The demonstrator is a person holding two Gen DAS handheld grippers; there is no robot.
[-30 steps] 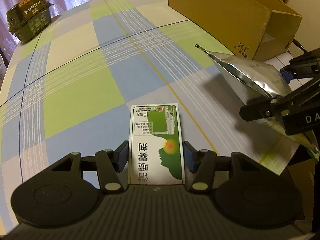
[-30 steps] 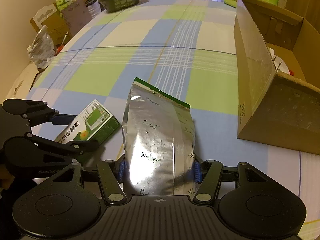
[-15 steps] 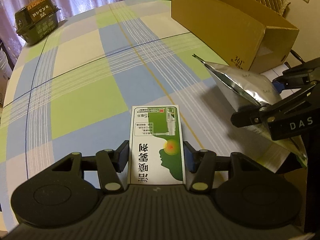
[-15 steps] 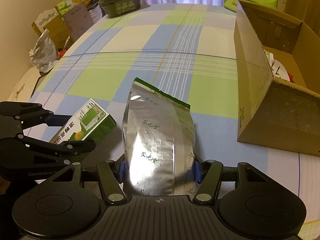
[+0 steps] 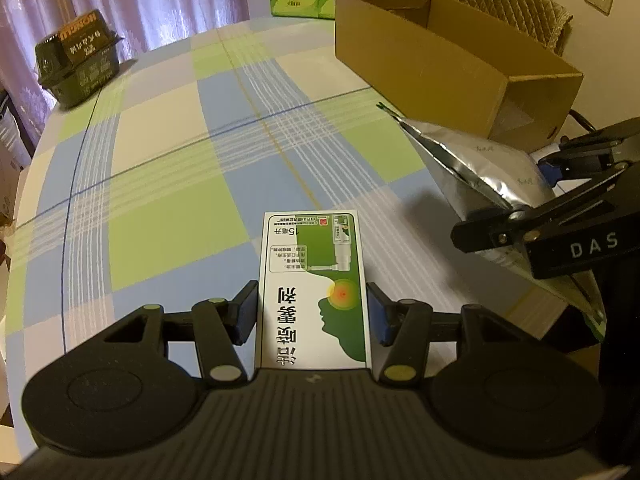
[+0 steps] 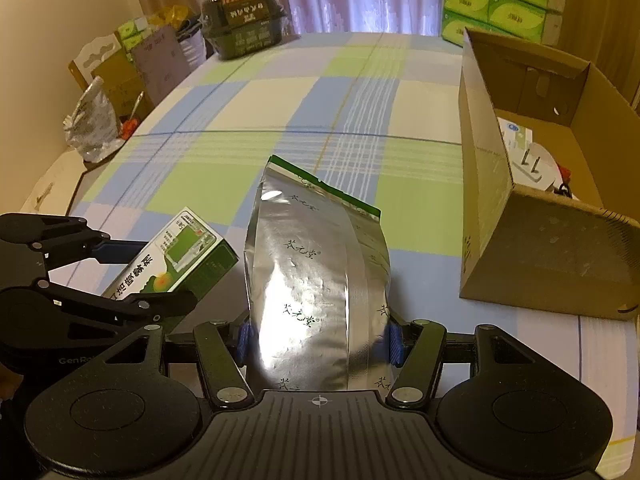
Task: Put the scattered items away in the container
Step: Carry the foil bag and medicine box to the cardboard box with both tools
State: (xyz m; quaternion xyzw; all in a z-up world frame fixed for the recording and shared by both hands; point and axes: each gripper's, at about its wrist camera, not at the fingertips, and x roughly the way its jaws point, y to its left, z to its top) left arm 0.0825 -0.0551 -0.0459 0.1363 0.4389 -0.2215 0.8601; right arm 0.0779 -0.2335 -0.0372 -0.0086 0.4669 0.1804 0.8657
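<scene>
My left gripper [image 5: 311,312] is shut on a green-and-white medicine box [image 5: 312,280], held above the checked tablecloth. The same medicine box [image 6: 176,260] shows at lower left in the right wrist view, clamped in the left gripper [image 6: 120,272]. My right gripper [image 6: 318,336] is shut on a silver foil pouch [image 6: 316,272] with a green top edge. That foil pouch [image 5: 476,168] and the right gripper [image 5: 536,200] appear at the right in the left wrist view. The open cardboard box [image 5: 440,60] stands at the far right of the table; the cardboard box [image 6: 536,208] holds a few items inside.
A dark green food package [image 5: 78,60] sits at the table's far left edge. Green tissue packs [image 6: 500,4] are stacked behind the table. Bags and cartons [image 6: 116,80] stand off the table's left side. A padded chair [image 5: 512,4] is behind the cardboard box.
Both grippers have risen and tilted up with their items still held; more of the far table, the cardboard box and the room behind shows now.
</scene>
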